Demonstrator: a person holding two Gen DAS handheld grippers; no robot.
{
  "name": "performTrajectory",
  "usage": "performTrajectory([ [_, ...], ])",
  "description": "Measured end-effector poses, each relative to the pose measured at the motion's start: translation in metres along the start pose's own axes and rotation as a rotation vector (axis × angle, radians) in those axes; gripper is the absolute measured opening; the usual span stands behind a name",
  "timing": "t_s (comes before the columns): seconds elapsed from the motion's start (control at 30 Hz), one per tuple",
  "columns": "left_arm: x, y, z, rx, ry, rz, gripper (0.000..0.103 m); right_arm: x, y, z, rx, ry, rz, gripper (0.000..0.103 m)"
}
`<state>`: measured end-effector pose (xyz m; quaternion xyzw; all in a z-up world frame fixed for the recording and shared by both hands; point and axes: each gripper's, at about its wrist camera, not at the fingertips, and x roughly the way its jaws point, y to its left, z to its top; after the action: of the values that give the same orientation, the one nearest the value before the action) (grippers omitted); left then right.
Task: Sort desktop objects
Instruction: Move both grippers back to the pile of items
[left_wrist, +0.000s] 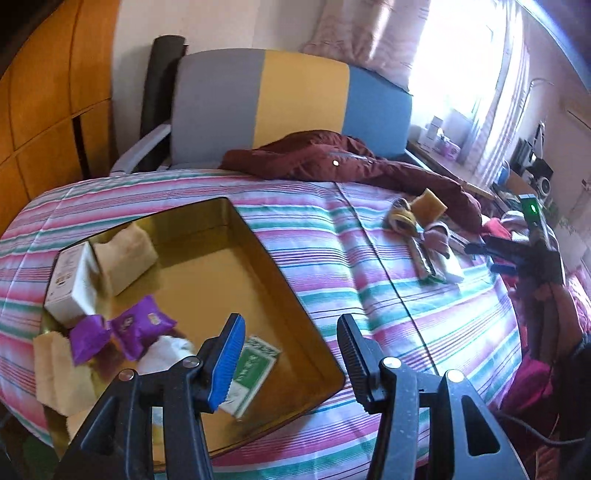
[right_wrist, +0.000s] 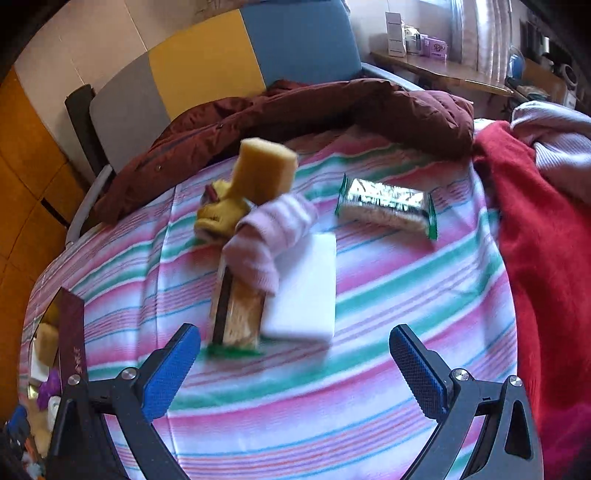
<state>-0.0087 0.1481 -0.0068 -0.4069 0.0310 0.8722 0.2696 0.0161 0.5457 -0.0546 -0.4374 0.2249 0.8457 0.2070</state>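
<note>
A striped bedcover (right_wrist: 369, 295) is lying under both tools, with a dark red jacket (right_wrist: 295, 107) bunched along its far edge, well beyond either gripper. A gold tray (left_wrist: 258, 236) is sitting just ahead and left of the left gripper (left_wrist: 291, 354), whose jaws are standing apart with nothing between them; one blue pad is hanging over the tray's near corner. Inside the tray, left of that gripper, a white box (left_wrist: 70, 280) and a tan sponge (left_wrist: 123, 258) are lying at the far end, two purple packets (left_wrist: 122, 328) nearer, and a green-and-white packet (left_wrist: 251, 373) right beside the blue pad. The right gripper (right_wrist: 295, 369) is hovering over the bedcover with its jaws spread wide and empty. Straight ahead of it a white block (right_wrist: 306, 291) is lying, touching a long snack bar (right_wrist: 236, 314) on its left, with a pink sock (right_wrist: 269, 236) draped across both. Farther ahead a yellow sponge (right_wrist: 266, 170) is leaning on a yellow sock (right_wrist: 218, 214). Ahead and to the right, apart from that pile, a silver-and-green wrapped bar (right_wrist: 388, 206) is lying alone.
</note>
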Motion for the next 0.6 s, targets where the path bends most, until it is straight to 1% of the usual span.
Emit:
performTrajectory([
  [0.13, 0.009, -0.012, 0.002, 0.028, 0.023, -0.010, 0.053, 0.011, -0.003, 0.015, -0.014, -0.019, 0.018, 0.103],
  [0.27, 0.019, -0.023, 0.003, 0.050, 0.047, -0.023, 0.053, 0.020, -0.006, 0.025, -0.011, -0.041, 0.058, 0.103],
  [0.37, 0.026, -0.033, 0.007, 0.070, 0.058, -0.030, 0.053, 0.025, -0.010, 0.031, -0.010, -0.043, 0.061, 0.103],
  [0.43, 0.032, -0.041, 0.011, 0.083, 0.065, -0.039, 0.053, 0.027, -0.019, 0.033, 0.028, -0.051, 0.072, 0.103],
  [0.5, 0.042, -0.053, 0.017, 0.098, 0.078, -0.044, 0.053, 0.031, -0.031, 0.032, 0.074, -0.035, 0.098, 0.103],
  [0.53, 0.046, -0.059, 0.020, 0.106, 0.085, -0.048, 0.053, 0.034, -0.036, 0.031, 0.086, -0.016, 0.082, 0.103],
  [0.6, 0.060, -0.075, 0.026, 0.129, 0.106, -0.057, 0.053, 0.039, -0.040, 0.029, 0.089, 0.014, 0.018, 0.103],
])
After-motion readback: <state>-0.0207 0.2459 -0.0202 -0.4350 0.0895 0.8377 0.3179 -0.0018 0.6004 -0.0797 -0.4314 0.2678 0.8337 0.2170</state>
